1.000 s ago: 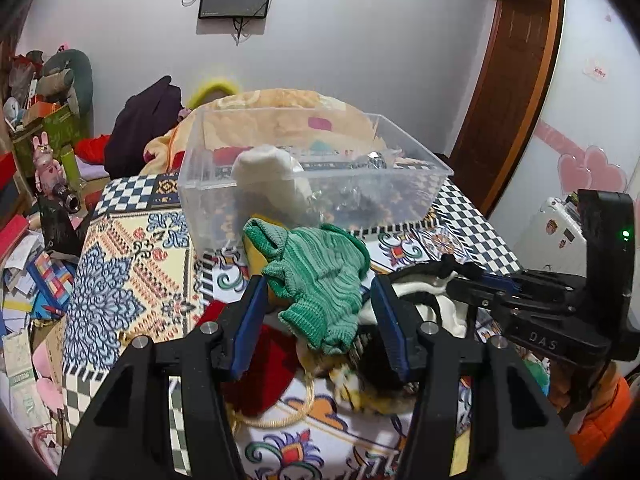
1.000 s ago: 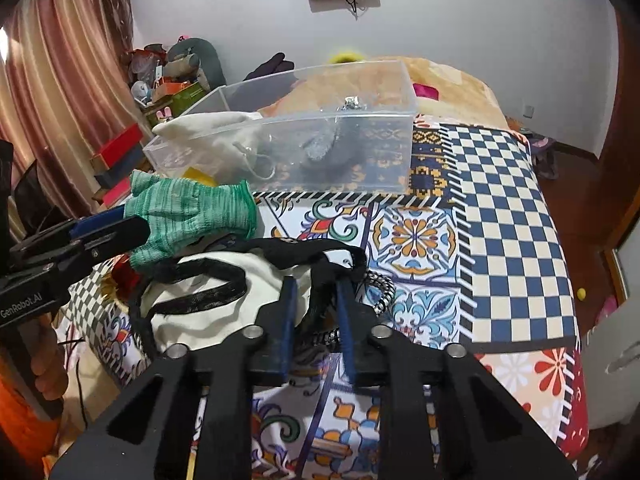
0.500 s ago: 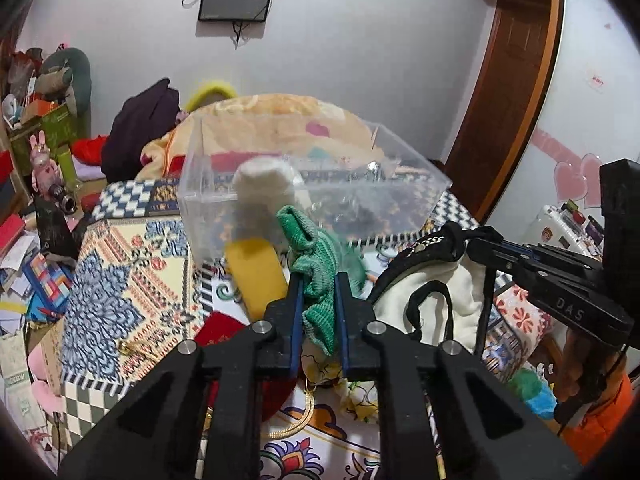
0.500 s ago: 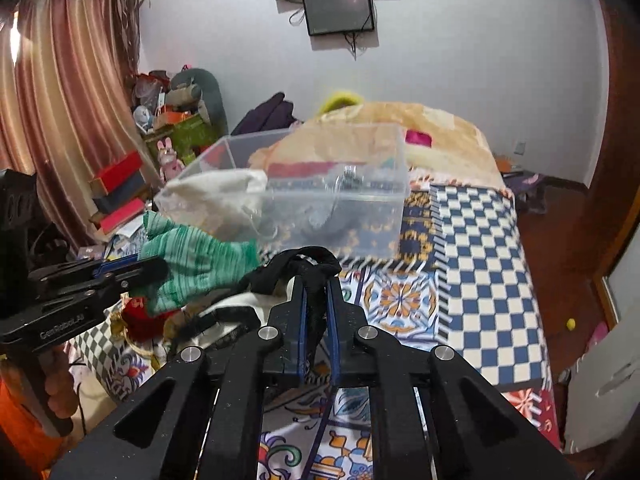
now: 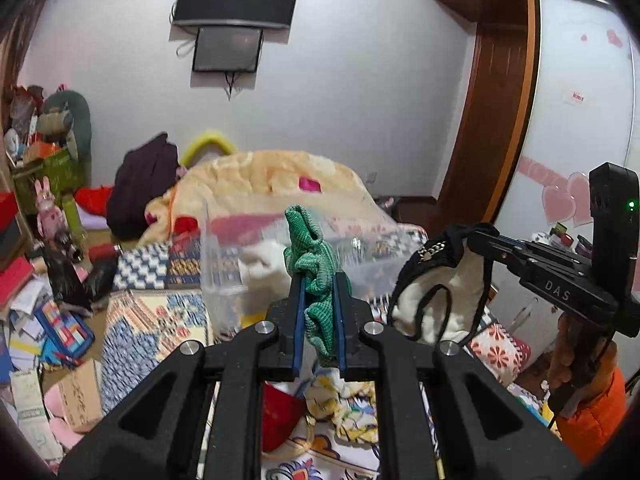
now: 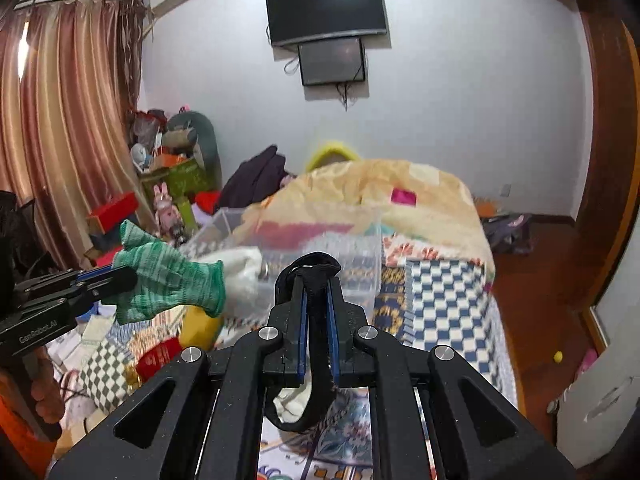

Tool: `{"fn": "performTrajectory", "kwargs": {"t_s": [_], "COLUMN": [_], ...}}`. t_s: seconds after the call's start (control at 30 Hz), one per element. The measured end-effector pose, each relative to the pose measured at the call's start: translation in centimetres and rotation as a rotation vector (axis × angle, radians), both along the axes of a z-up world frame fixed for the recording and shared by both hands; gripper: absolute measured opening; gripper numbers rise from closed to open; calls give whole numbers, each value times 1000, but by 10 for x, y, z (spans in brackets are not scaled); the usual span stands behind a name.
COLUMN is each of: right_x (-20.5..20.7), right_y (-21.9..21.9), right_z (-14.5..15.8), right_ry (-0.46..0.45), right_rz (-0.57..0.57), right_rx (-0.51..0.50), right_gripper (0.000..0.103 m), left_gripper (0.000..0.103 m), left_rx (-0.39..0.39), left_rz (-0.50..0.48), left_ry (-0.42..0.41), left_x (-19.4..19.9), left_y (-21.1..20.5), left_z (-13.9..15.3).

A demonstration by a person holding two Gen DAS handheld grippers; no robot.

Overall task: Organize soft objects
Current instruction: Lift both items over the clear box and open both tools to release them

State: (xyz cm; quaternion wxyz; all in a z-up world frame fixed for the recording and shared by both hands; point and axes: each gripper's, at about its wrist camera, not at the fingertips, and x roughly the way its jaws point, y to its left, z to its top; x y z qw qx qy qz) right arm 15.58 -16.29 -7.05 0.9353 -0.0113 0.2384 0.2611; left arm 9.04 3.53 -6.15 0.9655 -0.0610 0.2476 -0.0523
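My left gripper (image 5: 318, 280) is shut on a green knitted cloth (image 5: 314, 264) and holds it in the air above the bed; the cloth also shows in the right wrist view (image 6: 168, 280). My right gripper (image 6: 316, 280) is shut on the black strap (image 6: 312, 272) of a white bag with black trim (image 5: 432, 304), which hangs below it. A clear plastic bin (image 5: 280, 256) stands on the patterned bedspread beyond both grippers, with a white soft item (image 6: 244, 276) inside.
A red item (image 5: 280, 412), a yellow item (image 6: 198, 328) and a yellow-patterned cloth (image 5: 348, 408) lie on the bedspread (image 6: 440, 300) below the grippers. A folded orange quilt (image 5: 264, 184) lies behind the bin. Boxes, toys and papers (image 5: 44, 240) crowd the left side.
My left gripper shut on the green cloth and lifted it. My right gripper lifted the bag by its strap. Both rose above the bedspread.
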Motion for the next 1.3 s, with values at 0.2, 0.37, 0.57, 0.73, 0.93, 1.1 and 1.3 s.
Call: {"fn": "performTrajectory", "kwargs": {"t_s": [0.2,0.37,0.57,0.73,0.93,1.1,1.3], "right_x": [7,17,36,54,70,85,93], "right_y": [2,15,37,58,73,81,82], "right_z": [24,40,45,39,20,1,-19], "right_ry": [-76,-135,-165,-159,-106,-25,59], "right_rz": [-14,-21,-33,-38,-28,-7,18], "right_rx": [16,9,-5,-35,-63,-82,-115], "right_gripper": [8,8,8,8,8,8,8], "left_gripper": [12,12,12,12,12,12,12], "left_rx": [25,50,106,127,105,131,123], "left_rz": [29,64,126,168,184,202,180], "left_ry": [-66,-101,-119,-96,-44,9,86], "left_x": [6,17,37,61,92,113,128], "left_y": [8,16,24,33,44,42,38], "left_z": [21,32,31,21,1,-20,-45]}}
